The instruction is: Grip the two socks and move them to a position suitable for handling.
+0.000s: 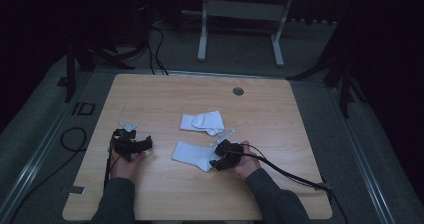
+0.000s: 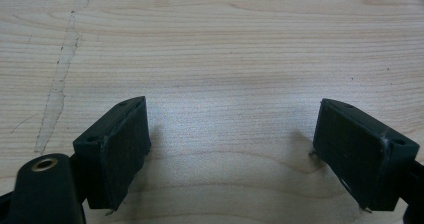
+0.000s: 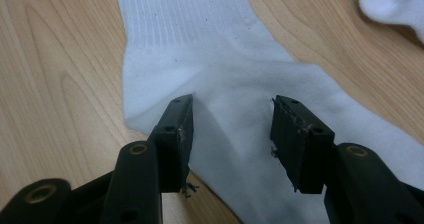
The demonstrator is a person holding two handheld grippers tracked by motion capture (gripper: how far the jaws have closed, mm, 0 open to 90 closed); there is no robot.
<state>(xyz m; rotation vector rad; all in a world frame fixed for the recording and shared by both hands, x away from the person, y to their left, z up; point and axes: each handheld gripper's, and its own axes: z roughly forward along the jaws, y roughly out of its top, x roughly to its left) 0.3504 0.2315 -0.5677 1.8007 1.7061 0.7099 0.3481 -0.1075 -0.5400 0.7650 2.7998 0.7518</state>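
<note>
The right gripper straddles the near sock, flat at mid-desk, jaws apart and not pinching. Next, I judge, they must close on the cloth. The left gripper rests wide open on bare desk. The second sock lies just beyond; desk edges are well away.
</note>
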